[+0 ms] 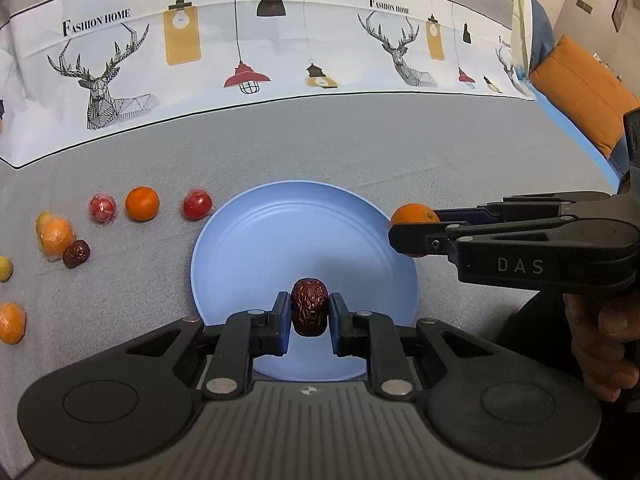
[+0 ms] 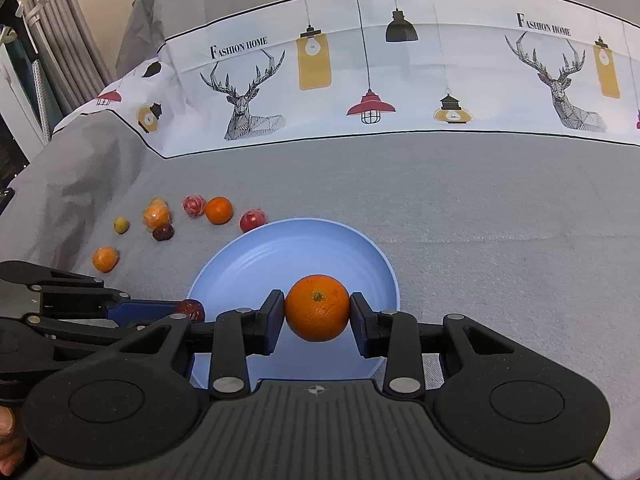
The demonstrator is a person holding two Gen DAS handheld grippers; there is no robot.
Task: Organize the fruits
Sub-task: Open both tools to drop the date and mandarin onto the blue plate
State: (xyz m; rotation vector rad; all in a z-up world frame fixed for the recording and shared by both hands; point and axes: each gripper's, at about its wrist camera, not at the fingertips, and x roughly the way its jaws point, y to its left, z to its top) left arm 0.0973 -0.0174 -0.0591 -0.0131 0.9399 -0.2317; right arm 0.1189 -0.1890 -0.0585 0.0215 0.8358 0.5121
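While the left gripper [image 1: 309,312] pinches a wrinkled date [image 1: 309,306], the right gripper [image 2: 317,312] clamps a glossy orange [image 2: 317,307].

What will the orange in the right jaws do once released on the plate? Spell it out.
The orange is round, so it will probably roll. The blue plate looks smooth with a raised rim, which should likely contain it. It seems firm, undented between the jaws.

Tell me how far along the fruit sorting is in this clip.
Nothing lies on the blue plate yet. In hand: the left hand-held gripper holds a red date and the right hand-held gripper an orange, both over the plate. Left: the loose fruits on the grey cloth, including a small orange.
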